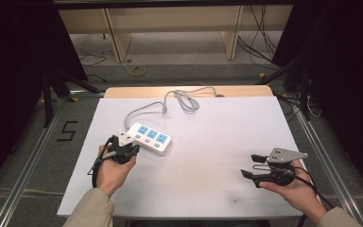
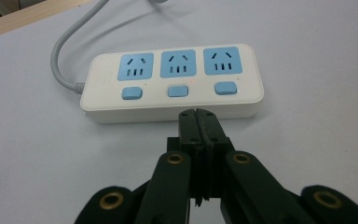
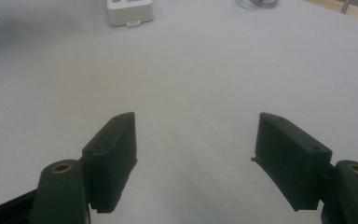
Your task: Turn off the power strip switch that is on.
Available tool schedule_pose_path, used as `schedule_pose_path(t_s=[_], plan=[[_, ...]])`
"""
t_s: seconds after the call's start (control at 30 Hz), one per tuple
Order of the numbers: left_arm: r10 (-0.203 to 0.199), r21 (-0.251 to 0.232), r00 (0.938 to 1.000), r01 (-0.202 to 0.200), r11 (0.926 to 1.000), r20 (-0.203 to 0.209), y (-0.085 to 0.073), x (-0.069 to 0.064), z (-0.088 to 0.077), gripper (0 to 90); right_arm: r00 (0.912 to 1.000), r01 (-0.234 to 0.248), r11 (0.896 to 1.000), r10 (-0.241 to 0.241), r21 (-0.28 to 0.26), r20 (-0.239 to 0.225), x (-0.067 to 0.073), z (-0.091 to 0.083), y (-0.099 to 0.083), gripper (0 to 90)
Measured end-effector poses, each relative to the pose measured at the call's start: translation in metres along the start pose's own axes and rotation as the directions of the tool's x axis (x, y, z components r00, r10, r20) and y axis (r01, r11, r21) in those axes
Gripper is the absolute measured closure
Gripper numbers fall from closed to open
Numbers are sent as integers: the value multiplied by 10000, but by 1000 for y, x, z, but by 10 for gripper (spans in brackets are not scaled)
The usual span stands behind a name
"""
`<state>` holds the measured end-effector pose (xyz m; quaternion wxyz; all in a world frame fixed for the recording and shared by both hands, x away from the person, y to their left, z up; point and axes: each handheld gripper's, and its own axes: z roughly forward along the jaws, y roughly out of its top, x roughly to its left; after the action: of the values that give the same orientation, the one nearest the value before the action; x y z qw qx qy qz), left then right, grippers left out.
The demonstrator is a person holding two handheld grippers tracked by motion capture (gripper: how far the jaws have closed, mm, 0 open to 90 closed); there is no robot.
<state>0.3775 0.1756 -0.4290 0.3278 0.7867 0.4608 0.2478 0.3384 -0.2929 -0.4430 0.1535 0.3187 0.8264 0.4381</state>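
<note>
Holding your left gripper (image 2: 196, 114) with its black jaws pressed flat together and nothing between them, you have the tips just short of the near side of the power strip (image 2: 172, 84), close to its middle blue switch (image 2: 177, 90). Your right gripper (image 3: 196, 154) rests well apart on the smooth white table sheet (image 1: 208, 156), jaws spread wide and empty. Beyond, that rounded white plastic strip carries three blue sockets, and its grey cable (image 1: 179, 100) loops toward the far edge.
</note>
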Motion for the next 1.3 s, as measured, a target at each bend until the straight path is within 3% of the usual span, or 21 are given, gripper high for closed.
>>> schedule_pose_path(t_s=[0.47, 0.9, 1.3], plan=[[301, 92, 9994, -300, 9995, -197, 10, 3, 4, 898, 10000, 16, 10000, -16, 61, -51, 0, 1, 0, 297], [248, 103, 9991, -245, 9996, -332, 21, 7, 9, 899, 10000, -8, 10000, 8, 66, -61, 0, 1, 0, 295], [499, 325, 9978, -485, 9983, -434, 30, 8, 16, 898, 10000, -8, 10000, 8, 56, -46, 0, 1, 0, 294]])
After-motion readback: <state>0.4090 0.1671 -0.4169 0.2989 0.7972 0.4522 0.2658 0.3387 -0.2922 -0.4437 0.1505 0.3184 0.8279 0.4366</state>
